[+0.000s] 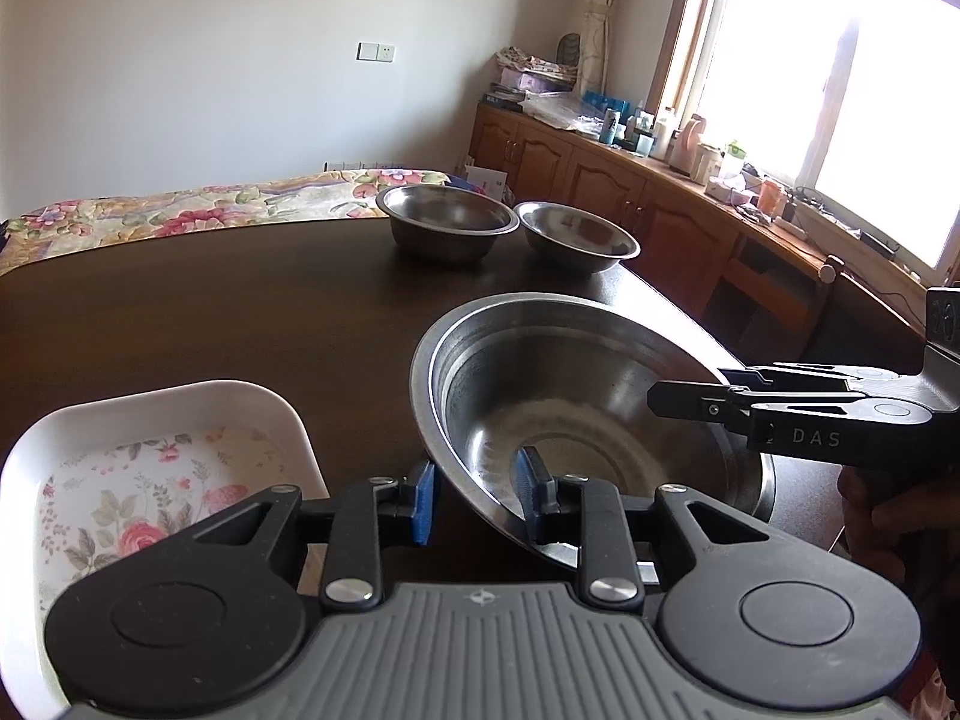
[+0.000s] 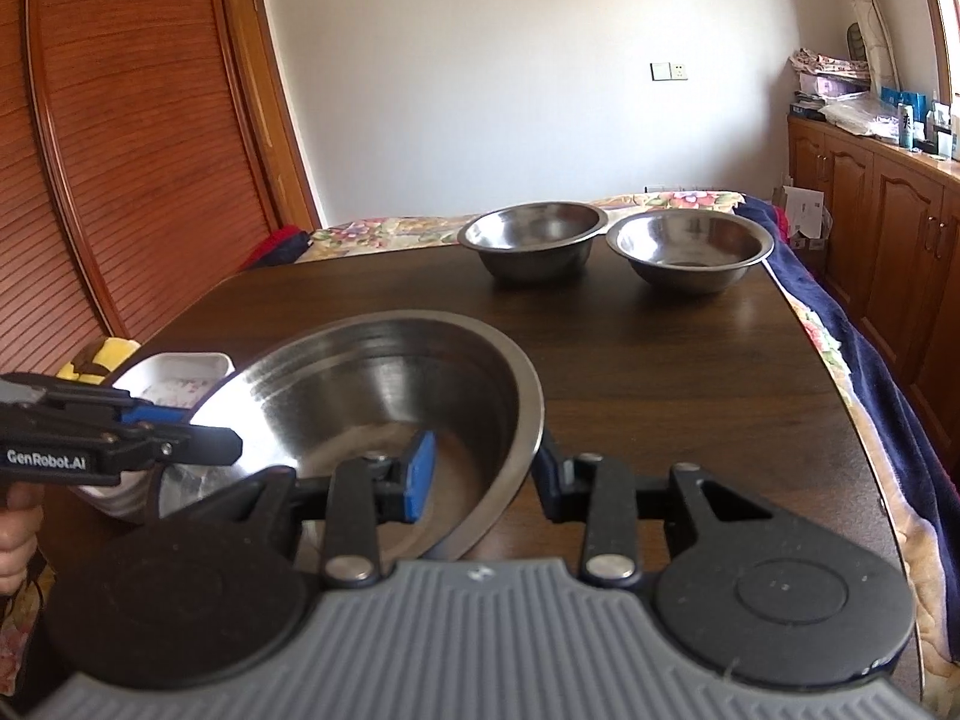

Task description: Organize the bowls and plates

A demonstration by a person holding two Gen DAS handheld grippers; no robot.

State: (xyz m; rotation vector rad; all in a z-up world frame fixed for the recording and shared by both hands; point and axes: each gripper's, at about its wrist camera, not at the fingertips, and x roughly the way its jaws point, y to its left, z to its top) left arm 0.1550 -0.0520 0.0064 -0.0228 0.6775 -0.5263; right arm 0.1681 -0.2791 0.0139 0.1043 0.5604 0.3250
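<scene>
A large steel bowl hangs tilted over the near part of the dark table. My left gripper is shut on its near-left rim, one blue pad inside and one outside. From the other side, my right gripper clamps the rim the same way. Each gripper also shows in the other's view: the right gripper at the bowl's right, the left gripper at its left. Two smaller steel bowls sit side by side at the table's far edge.
A white tray with a flower print lies at the near left, beside the big bowl. A flowered bedspread lies beyond the table. Wooden cabinets line the right wall; a slatted wooden door stands left.
</scene>
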